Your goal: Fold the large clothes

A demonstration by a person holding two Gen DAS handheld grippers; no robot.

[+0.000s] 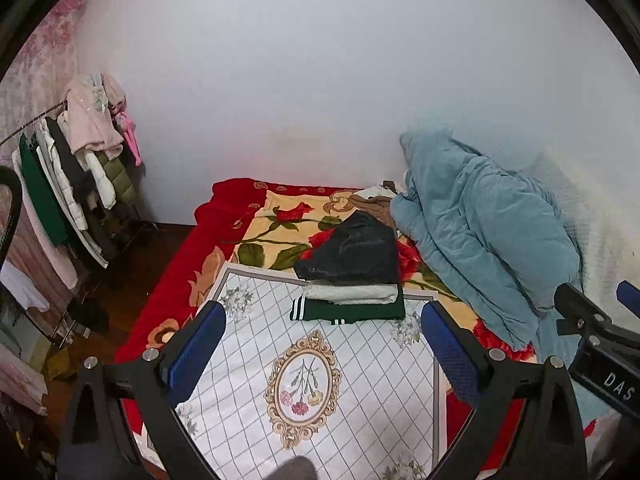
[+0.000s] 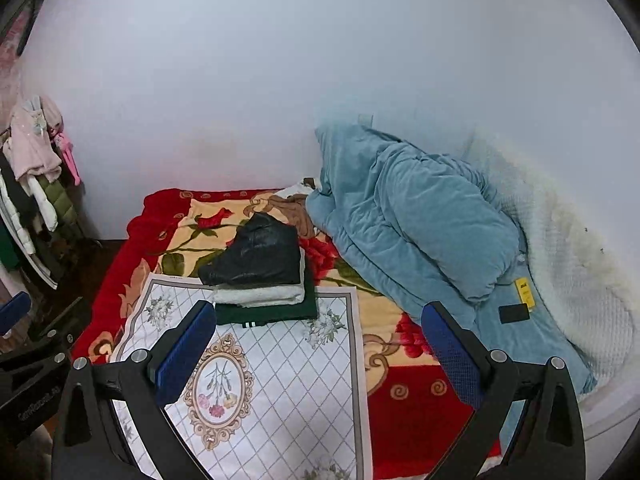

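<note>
Left gripper [image 1: 322, 344]: held spread and empty above the white floral-print mat [image 1: 372, 392].
Right gripper [image 2: 320, 344]: likewise spread, nothing gripped.
Folded stack [image 2: 264, 280]: black leather-like, white fleecy and dark green striped garments piled at the mat's far edge, apparently to keep the mat free.

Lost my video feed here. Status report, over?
Left gripper and right gripper open, empty, above the white mat. Folded stack at its far edge: black on white on green. Blue quilt bunched right, nothing blocking.

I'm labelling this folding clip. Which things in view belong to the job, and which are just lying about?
Job: stack of folded clothes, white patterned cloth, left gripper, right gripper.
Lying about: blue quilt, red floral blanket, clothes rack.
</note>
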